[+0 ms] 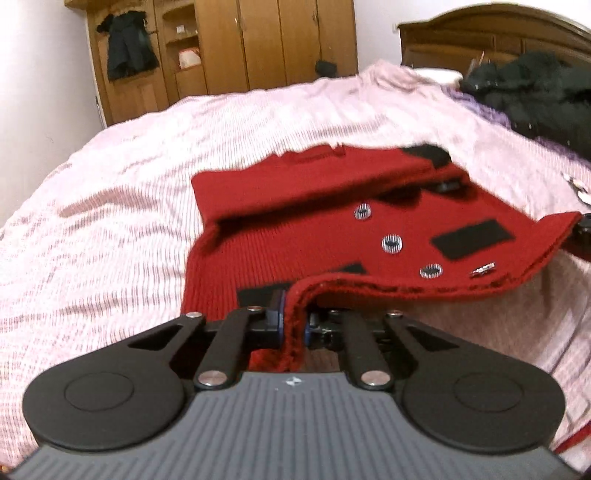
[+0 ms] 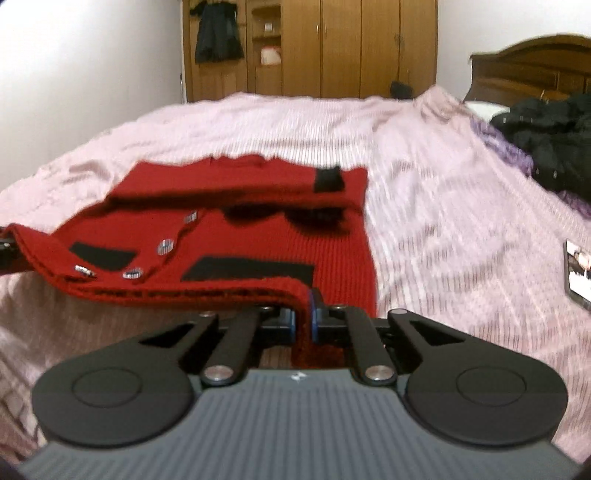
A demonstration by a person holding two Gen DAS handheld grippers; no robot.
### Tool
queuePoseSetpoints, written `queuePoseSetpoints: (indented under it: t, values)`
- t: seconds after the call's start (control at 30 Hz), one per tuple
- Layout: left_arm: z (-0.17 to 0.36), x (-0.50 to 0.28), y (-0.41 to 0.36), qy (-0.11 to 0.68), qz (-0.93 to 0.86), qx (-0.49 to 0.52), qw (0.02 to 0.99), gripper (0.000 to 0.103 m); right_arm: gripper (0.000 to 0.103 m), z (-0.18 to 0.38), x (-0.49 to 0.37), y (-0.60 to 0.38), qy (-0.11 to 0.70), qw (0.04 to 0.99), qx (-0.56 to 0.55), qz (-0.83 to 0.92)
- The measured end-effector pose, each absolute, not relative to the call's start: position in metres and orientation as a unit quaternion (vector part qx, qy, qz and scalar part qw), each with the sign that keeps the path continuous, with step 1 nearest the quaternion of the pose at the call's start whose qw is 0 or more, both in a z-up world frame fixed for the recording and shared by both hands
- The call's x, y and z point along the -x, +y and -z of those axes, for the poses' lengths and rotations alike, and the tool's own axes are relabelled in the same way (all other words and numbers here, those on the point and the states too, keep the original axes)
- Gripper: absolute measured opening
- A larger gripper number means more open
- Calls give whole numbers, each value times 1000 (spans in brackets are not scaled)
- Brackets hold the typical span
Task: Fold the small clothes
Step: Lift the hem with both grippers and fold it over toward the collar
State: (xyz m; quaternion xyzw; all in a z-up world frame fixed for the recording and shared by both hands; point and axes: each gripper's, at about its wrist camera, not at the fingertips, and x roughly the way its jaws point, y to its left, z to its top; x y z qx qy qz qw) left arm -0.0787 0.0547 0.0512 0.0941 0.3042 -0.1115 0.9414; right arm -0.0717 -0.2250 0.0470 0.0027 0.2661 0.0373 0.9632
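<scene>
Your left gripper (image 1: 294, 325) is clamped on the near hem of a small red sweater (image 1: 314, 229), with the knit bunched between its blue-lined pads and a little hanging below. Your right gripper (image 2: 303, 323) is pinching the same hem at its other near corner, jaws closed tight on the fabric.

The sweater lies on a bed under a pale pink ribbed bedspread (image 1: 129, 184). Its far part rests flat on the bedspread, while the near edge is lifted between your two grippers, so it sags slightly in between. From the left camera, the sweater fills the centre and stretches toward 3 o'clock, where the right gripper just shows at the edge. A sleeve is folded across the chest at 12 o'clock. Three round silver buttons (image 1: 392, 244) run down the front, with black rectangular patches (image 1: 471, 238) beside them.

Beyond the bed, a wooden wardrobe (image 1: 258, 44) stands at 12 o'clock, a dark coat (image 1: 127, 48) hanging on it at 11 o'clock. A heap of black clothing (image 1: 535, 88) lies on the bed at 2 o'clock, before a dark wooden headboard (image 1: 491, 33).
</scene>
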Motion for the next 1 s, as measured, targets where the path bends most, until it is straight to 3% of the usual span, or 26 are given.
queuePoseSetpoints:
  t: [0.4, 1.0]
  values:
    - [-81, 39, 51, 248, 110, -83, 959, 8, 9, -72, 28, -225, 211, 977, -17, -26]
    - [-102, -93, 42, 204, 58, -84, 973, 8, 8, -99, -86, -219, 158, 987, -13, 23]
